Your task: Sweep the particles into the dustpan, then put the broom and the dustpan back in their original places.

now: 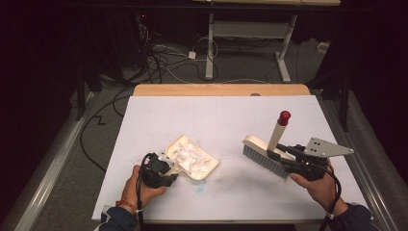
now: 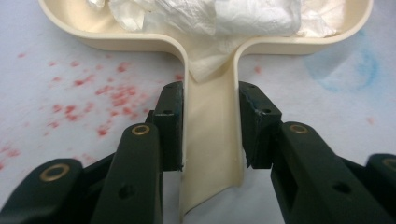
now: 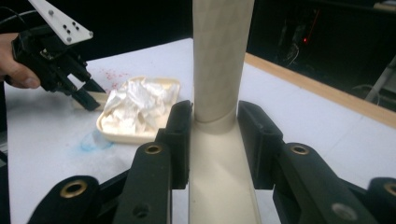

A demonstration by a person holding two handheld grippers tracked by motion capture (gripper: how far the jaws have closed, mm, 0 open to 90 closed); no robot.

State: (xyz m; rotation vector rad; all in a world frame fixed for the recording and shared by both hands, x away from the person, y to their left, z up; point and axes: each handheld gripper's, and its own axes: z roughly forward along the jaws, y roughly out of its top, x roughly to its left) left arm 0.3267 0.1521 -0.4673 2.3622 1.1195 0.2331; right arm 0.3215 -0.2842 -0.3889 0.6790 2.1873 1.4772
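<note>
From above, low in the frame's left half, the left gripper (image 1: 161, 172) pinches the short handle of a cream dustpan (image 1: 210, 162) that lies flat on the white table (image 1: 216, 115), its tray heaped with crumpled white paper (image 1: 191, 156). At lower right the right gripper (image 1: 284, 156) is clamped on the handle of a cream hand brush (image 1: 263, 153), whose grey bristles face the lower edge and whose red-capped handle end points up toward the frame's top; brush and dustpan sit apart, with bare table between. Along the left gripper's own view, its two black jaws press both sides of the dustpan handle (image 2: 210, 135) at centre, the tray (image 2: 60, 18) running across the top with the paper (image 2: 210, 16) inside, red specks on the table at left and a blue smudge at upper right. Along the right gripper's view, the jaws squeeze the brush handle (image 3: 219, 70), which rises through the middle of the frame; the dustpan (image 3: 116, 133) with its paper (image 3: 137, 105) sits at centre left, the left gripper (image 3: 86, 100) holding it from the upper left.
</note>
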